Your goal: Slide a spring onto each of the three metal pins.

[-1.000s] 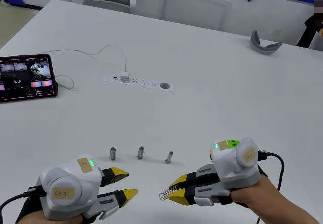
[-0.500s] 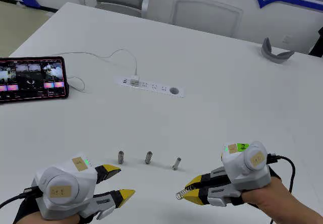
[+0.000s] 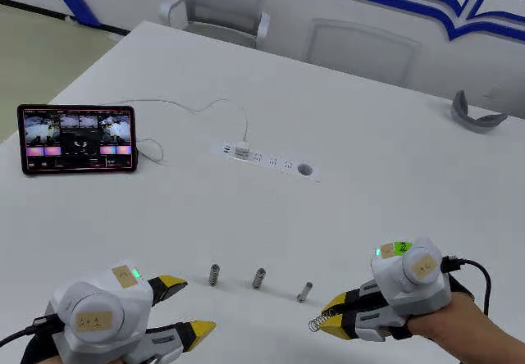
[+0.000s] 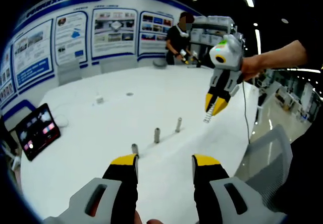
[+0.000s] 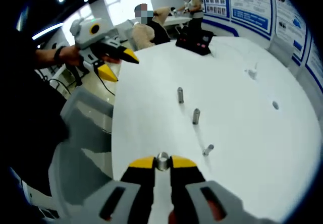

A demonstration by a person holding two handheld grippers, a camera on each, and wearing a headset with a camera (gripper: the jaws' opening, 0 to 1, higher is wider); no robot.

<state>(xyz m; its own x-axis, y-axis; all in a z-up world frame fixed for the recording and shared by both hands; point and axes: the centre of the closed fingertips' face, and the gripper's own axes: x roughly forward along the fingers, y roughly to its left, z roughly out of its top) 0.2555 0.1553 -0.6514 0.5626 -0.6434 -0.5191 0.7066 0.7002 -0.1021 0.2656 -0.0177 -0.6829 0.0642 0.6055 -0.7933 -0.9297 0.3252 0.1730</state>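
Observation:
Three short metal pins stand in a row on the white table: the left pin (image 3: 214, 275), the middle pin (image 3: 259, 278) and the right pin (image 3: 305, 292). The left and middle pins look ribbed, as if springs sit on them; the right one looks smooth. My right gripper (image 3: 332, 316) is shut on a small spring (image 3: 314, 324), which sticks out of its tips just below and right of the right pin. The same spring (image 5: 162, 159) shows end-on between the shut jaws. My left gripper (image 3: 187, 305) hovers open, near the left pin, with nothing in it.
A lit tablet (image 3: 78, 138) lies at the left. A white power strip (image 3: 267, 159) with a plugged cable lies mid-table, and a grey curved band (image 3: 478, 114) sits at the far right. Chairs stand beyond the far edge. People (image 4: 180, 35) stand behind the table.
The head camera has tilted, so the whole scene sits lower right. My right gripper with the spring has drawn closer to the right pin. The left gripper stays open.

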